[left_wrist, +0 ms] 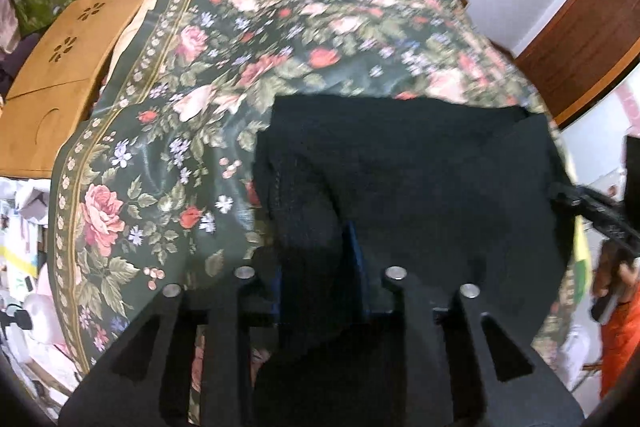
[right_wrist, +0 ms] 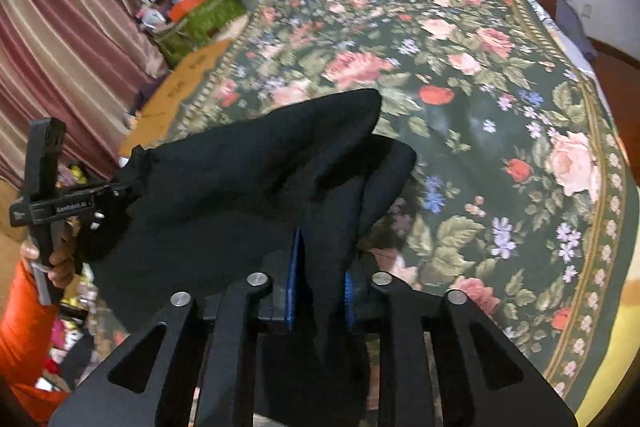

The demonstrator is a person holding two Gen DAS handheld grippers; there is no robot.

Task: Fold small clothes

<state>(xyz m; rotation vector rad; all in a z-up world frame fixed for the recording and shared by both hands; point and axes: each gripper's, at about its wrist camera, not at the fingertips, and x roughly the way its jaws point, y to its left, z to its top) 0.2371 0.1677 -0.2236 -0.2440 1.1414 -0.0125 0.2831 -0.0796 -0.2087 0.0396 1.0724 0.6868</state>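
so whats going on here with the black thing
A person is folding a small black garment over a bed covered with a floral spread. Each hand holds a gripper, and both are clamped on the cloth: the right gripper pinches one end between its blue pads, the left gripper holds the other end. The garment hangs stretched between them, above the spread, not yet laid down.
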